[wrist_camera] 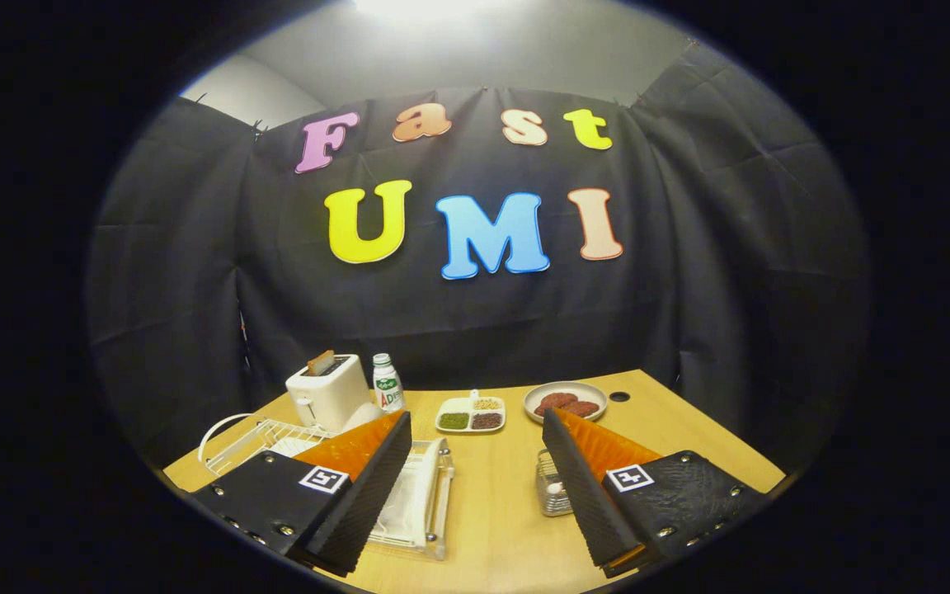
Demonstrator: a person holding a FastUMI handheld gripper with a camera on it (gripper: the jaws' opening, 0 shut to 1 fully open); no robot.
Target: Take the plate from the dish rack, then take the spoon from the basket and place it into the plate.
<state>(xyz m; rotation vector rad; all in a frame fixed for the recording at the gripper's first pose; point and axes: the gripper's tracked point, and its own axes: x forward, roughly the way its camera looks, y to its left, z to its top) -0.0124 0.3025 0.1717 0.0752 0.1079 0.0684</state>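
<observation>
Gripper (475, 429) wide open over the table (491, 503) (fingers empty, touching nothing), dish rack (252, 437) left.

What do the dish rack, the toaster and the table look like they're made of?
Dish rack: thin white wire, likely coated metal. Toaster: smooth white shell, probably plastic, maybe painted metal. Table: pale wood-look top, matte; could be laminate. The gripper hovers over it, jaws open.

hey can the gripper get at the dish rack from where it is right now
Probably yes. The gripper hovers with jaws wide open and empty, and the white wire dish rack sits just ahead, partly behind one of the fingers, with nothing standing between them on the table.
</observation>
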